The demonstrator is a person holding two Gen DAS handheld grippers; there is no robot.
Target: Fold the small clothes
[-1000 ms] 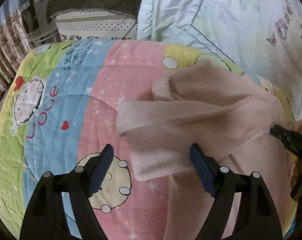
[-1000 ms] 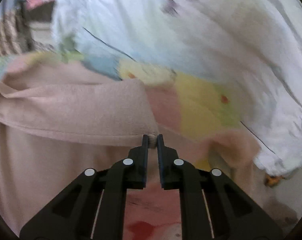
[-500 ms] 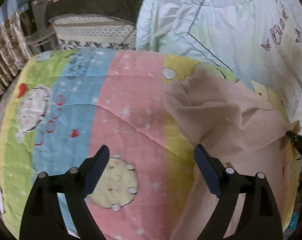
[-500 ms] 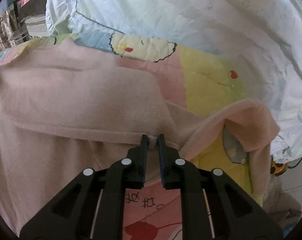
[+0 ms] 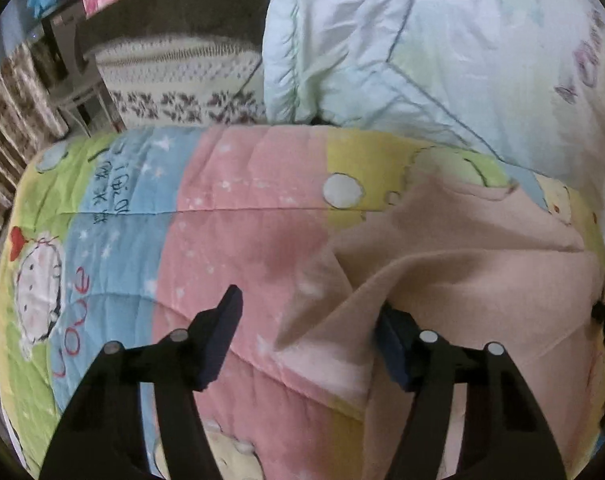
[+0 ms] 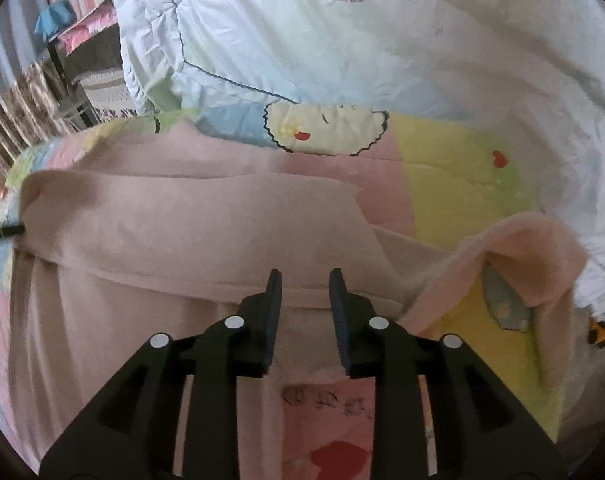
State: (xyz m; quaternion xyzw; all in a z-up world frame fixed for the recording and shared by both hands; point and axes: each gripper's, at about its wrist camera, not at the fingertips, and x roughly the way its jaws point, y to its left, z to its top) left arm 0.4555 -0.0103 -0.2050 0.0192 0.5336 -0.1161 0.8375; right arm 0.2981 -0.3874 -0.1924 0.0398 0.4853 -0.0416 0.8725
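Sweater (image 6: 190, 240) fold part done, at a guess: one flap laid flat across the body, with a straight edge right under the right claw (image 6: 305, 304). Right claw a little way apart, low over that edge, pinching nothing. Left claw (image 5: 310, 328) spread wide, also with nothing in it, though a slanted fold of the sweater (image 5: 462, 264) touches its right finger, maybe even lying on it.

Probably next: the loose sleeve (image 6: 522, 248) on the right. Sticking out to the side, curled up in a hump, not flat. Needs a pinch near the cuff, a lift, then a lay-down across the body so both sides match. Best to press the claw tight on just the one layer, not the quilt (image 5: 222, 220) under it. Might help to hold the folded part down with the left claw so nothing slides. After that, likely one more fold, bottom up to top.

Pink, soft and fuzzy, thin enough to flop. Lying on the quilt, toward its right side in the left view, close to the big white duvet (image 5: 422, 60) behind. Mostly smooth in the middle, with a few wrinkles near the left edge. Looks easy to drag or bunch up with a careless pull.
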